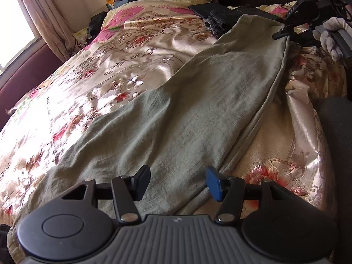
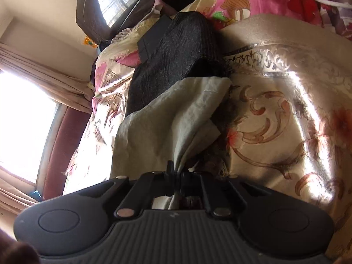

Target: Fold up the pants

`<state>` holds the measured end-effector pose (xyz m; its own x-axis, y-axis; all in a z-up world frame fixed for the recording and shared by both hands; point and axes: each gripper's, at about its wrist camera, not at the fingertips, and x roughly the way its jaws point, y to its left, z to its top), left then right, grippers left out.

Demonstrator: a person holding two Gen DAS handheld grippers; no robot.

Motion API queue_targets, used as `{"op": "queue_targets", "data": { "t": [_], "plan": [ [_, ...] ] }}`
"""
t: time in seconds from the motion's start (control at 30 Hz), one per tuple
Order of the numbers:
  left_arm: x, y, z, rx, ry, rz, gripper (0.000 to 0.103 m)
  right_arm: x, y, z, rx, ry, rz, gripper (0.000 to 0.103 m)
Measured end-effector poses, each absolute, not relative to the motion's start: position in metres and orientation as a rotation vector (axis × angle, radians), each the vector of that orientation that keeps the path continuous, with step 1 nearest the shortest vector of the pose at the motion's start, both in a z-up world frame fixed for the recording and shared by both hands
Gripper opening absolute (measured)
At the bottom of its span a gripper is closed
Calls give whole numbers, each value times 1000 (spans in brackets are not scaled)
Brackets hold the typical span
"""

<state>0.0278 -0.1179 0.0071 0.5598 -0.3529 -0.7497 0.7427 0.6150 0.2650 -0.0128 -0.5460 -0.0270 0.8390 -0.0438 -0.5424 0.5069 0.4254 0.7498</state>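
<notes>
Daylight pours in from a window (image 1: pixel 15 22) at the left, blown out to plain white in both views. It throws hot glare across the shiny bedspread (image 1: pixel 72 101), while the bed's right side lies in soft shadow. Both pictures bulge and curve toward their dark, blurred corners.

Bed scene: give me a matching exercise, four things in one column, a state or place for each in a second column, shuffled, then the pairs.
Things:
1. left gripper
2. right gripper
3. green pants
4. dark folded clothes

States or places:
A. stacked near the headboard
B. shut on a pant end
C. spread along the floral bedspread
D. open over the near end of the pants

Pairs: 1-D, 2-B, 3-C, 4-A
</notes>
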Motion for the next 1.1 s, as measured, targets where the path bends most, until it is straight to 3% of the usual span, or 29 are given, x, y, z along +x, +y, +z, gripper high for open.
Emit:
{"op": "queue_targets", "data": {
  "t": [0.17,0.3,0.4,0.47,0.53,0.67,0.9,1.03,1.1],
  "plan": [
    [28,-124,-4,590,779,-728,68,-17,-550,-21,1068,472,-402,13],
    [19,-121,-4,577,790,-771,69,-28,-549,-11,939,541,-539,9],
    [19,-117,2,562,785,-768,69,-42,-536,8,817,561,-581,18],
    [21,-114,12,527,756,-772,69,-52,-530,19,756,535,-615,34],
    [24,-114,19,505,726,-771,69,-55,-526,29,706,532,-684,43],
    [32,-119,21,490,693,-751,71,-49,-500,58,534,438,-611,43],
    [44,-114,0,498,761,-691,72,68,-408,43,576,661,72,44],
    [44,-95,-1,480,771,-665,80,124,-356,12,371,868,109,39],
    [45,-86,-2,447,777,-663,82,128,-355,-3,284,969,60,26]
  ]
}}
